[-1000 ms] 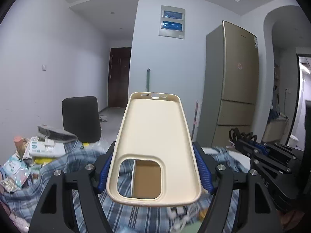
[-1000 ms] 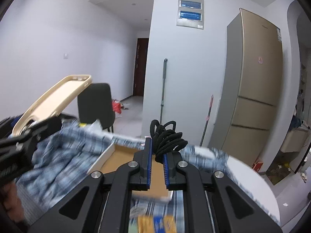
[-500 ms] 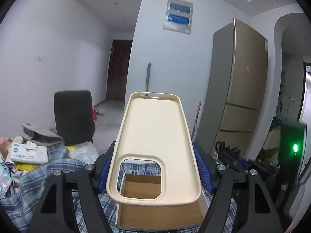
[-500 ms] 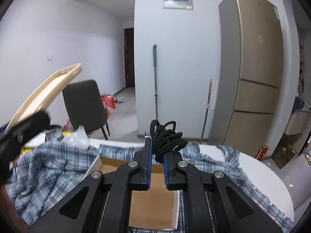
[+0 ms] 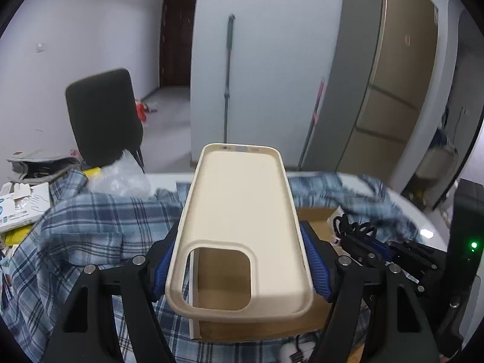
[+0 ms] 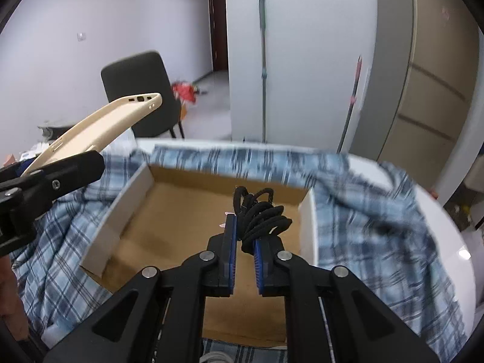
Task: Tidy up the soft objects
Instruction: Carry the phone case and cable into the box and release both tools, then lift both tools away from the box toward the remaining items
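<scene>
My left gripper (image 5: 239,260) is shut on a cream soft phone case (image 5: 239,220), held flat above the near left part of an open cardboard box (image 5: 317,220). The case also shows in the right wrist view (image 6: 90,133), raised at the left. My right gripper (image 6: 243,239) is shut on a bundle of black hair ties (image 6: 261,214) and hangs over the box's brown floor (image 6: 181,211). The right gripper with the ties shows at the right of the left wrist view (image 5: 360,239).
The box sits on a blue plaid cloth (image 6: 378,227) spread over a white round table (image 6: 447,230). Papers and packets (image 5: 21,199) pile at the table's left. A dark chair (image 5: 103,115), a mop (image 6: 263,69) and a fridge (image 5: 393,90) stand behind.
Both grippers have tilted down and moved in over the box, which now fills more of both views. Each still holds its object.
</scene>
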Available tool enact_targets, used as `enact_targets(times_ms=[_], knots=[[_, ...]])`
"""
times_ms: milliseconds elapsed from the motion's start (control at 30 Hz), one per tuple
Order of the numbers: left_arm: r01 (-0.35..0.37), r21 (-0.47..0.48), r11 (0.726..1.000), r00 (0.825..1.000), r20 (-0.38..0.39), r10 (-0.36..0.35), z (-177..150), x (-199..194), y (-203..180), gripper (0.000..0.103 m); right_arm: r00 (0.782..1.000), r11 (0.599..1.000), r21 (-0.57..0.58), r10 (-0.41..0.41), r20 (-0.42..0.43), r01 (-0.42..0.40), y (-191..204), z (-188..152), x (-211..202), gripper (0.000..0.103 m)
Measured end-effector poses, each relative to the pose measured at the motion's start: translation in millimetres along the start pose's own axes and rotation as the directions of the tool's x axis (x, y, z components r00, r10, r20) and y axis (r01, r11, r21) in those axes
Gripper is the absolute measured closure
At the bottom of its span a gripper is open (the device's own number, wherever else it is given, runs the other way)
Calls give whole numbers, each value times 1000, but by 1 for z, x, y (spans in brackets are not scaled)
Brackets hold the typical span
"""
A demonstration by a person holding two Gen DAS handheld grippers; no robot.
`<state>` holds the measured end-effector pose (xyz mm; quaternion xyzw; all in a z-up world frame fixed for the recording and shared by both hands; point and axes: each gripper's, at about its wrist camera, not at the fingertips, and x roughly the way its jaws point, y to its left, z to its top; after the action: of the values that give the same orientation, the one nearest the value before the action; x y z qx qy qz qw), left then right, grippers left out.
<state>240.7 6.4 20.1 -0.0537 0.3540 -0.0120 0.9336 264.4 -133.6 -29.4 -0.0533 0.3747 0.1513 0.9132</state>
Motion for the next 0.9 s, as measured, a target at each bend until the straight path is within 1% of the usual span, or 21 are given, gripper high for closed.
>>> enact_targets(times_ms=[133, 233, 400, 533, 600, 667, 700, 767, 833, 867, 900], knots=[[12, -12, 1000, 996, -86, -13, -9, 27, 5, 28, 998, 1000, 3, 30, -59, -30, -2, -9, 15, 93], [22, -25, 999, 989, -143, -25, -17, 42, 5, 28, 989, 997, 28, 76, -127, -73, -2, -15, 30, 93], [21, -20, 1000, 975, -219, -25, -28, 61, 6, 28, 976, 995, 41, 102, -191, -96, -3, -23, 42, 93], [23, -14, 1000, 974, -226, -26, -30, 65, 5, 28, 969, 992, 52, 127, -210, -119, -4, -24, 44, 93], [33, -18, 999, 974, -224, -36, -30, 65, 4, 28, 968, 992, 51, 125, -217, -116, -4, -24, 44, 91], [39, -22, 999, 974, -222, -43, -29, 64, 4, 26, 968, 993, 58, 113, -226, -102, -7, -24, 47, 88], [40, -23, 999, 975, -217, -44, -28, 63, 4, 23, 967, 993, 61, 108, -231, -96, -7, -24, 47, 87], [34, -32, 999, 982, -187, -40, -26, 58, 6, 21, 966, 993, 62, 108, -234, -96, -8, -23, 46, 85], [31, -38, 999, 985, -168, -37, -24, 55, 7, 21, 966, 993, 60, 109, -234, -98, -9, -22, 43, 79], [33, -40, 999, 986, -162, -39, -23, 52, 8, 21, 967, 993, 61, 111, -230, -99, -9, -21, 41, 73], [35, -44, 998, 987, -154, -41, -22, 50, 9, 21, 968, 993, 63, 113, -225, -101, -10, -20, 39, 62]])
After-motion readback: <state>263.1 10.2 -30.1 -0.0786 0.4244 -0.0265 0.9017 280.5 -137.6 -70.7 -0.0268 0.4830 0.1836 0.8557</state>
